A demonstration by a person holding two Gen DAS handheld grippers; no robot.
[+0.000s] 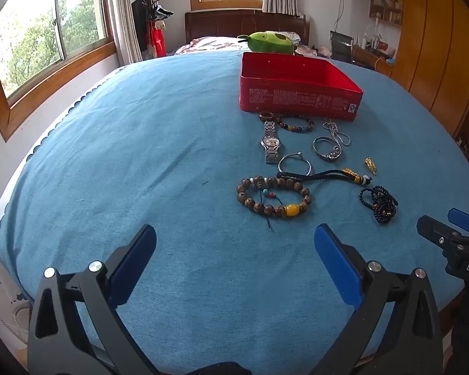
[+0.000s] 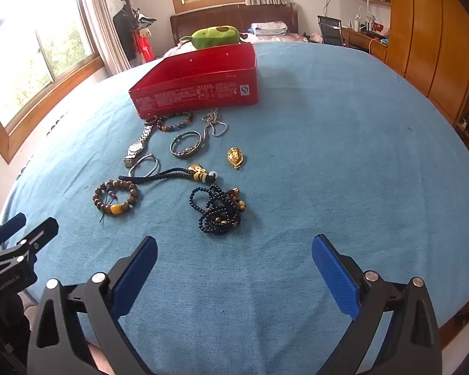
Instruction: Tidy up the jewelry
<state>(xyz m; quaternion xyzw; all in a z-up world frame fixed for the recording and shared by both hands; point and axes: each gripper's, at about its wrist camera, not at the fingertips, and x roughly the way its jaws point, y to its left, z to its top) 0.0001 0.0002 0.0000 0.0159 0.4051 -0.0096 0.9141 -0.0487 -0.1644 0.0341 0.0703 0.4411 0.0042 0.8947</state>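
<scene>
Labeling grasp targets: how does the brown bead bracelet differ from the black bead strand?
The brown bead bracelet lies as one open ring; the black bead strand is heaped in tangled loops. The bracelet's beads are large, with one yellow bead; the strand's are much smaller and mostly black. The bracelet lies nearer the left gripper, the strand nearer the right gripper. Both rest on the blue cloth, outside the red tin.

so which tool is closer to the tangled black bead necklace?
Right. The right tool sits just short of the tangled black bead necklace, open; the left tool is open further left, facing the wooden bead bracelet.
</scene>
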